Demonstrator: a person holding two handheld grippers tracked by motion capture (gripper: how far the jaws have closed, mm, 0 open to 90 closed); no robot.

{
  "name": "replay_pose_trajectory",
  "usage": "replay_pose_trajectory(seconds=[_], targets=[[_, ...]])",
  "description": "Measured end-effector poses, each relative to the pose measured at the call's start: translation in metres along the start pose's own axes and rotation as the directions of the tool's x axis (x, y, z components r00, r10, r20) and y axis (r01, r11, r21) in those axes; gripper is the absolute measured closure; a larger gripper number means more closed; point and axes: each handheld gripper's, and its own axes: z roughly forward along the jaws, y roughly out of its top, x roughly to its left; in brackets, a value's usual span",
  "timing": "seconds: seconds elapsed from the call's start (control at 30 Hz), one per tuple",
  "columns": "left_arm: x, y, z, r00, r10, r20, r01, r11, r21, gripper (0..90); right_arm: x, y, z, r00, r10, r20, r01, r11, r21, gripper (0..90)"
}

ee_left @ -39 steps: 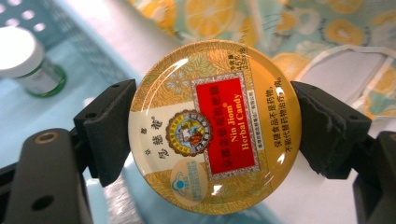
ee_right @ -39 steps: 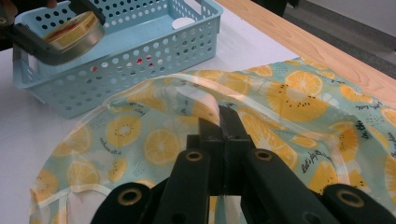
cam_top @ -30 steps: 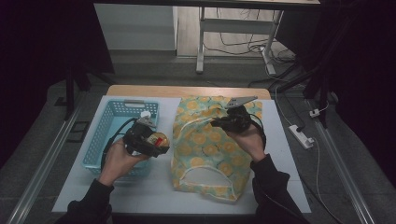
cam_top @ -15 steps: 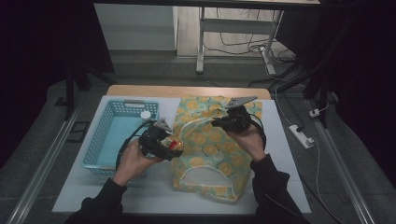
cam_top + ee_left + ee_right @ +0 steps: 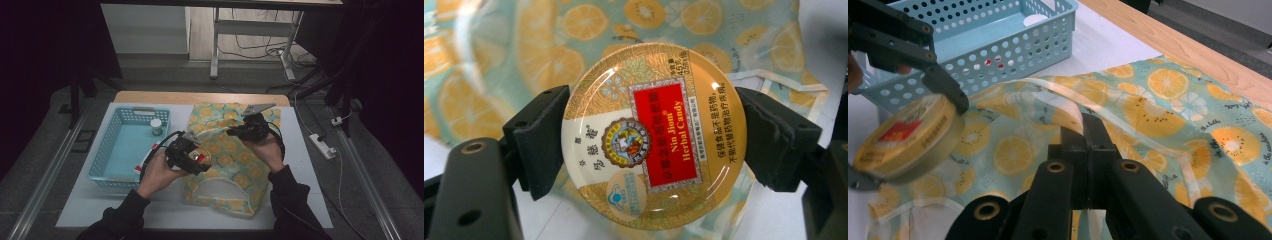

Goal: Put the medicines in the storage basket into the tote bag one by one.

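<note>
Off-task stuff on my screen:
I see a blue basket (image 5: 112, 145) left on the white table (image 5: 310, 165), a small white-capped jar (image 5: 156, 127) inside it, power strip (image 5: 324, 146) on the floor right.

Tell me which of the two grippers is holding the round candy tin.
The left gripper: its jaws clamp the gold Nin Jiom candy tin by its rim. The right gripper is instead pinched on the fruit-print bag.

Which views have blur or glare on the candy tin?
Left gripper view: candy tin sharp, soft glare across its domed lid, fruit-print bag behind defocused. Right gripper view: tin motion-blurred, blue basket sharp. High view: dim, surroundings black.
</note>
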Motion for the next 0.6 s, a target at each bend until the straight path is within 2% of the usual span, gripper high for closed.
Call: replay_pose_trajectory(seconds=[0.23, 0.33, 0.6], targets=[[-0.008, 0.012, 0.016, 0.9991, 0.029, 0.031, -0.029, 0.9996, 0.005, 20.3, -0.001, -0.001, 0.001, 1.0, 0.005, 0.004, -0.005, 1.0, 0.001, 90.0], [-0.009, 0.018, 0.023, 0.9988, 0.038, 0.031, -0.038, 0.9993, 0.005, 20.3, 0.0, 0.0, 0.0, 1.0, 0.003, 0.004, -0.003, 1.0, -0.004, 90.0], [-0.001, 0.024, 0.047, 0.9993, 0.029, 0.022, -0.029, 0.9995, 0.015, 20.3, 0.001, 0.0, 0.0, 1.0, -0.003, 0.006, 0.003, 1.0, -0.003, 90.0]])
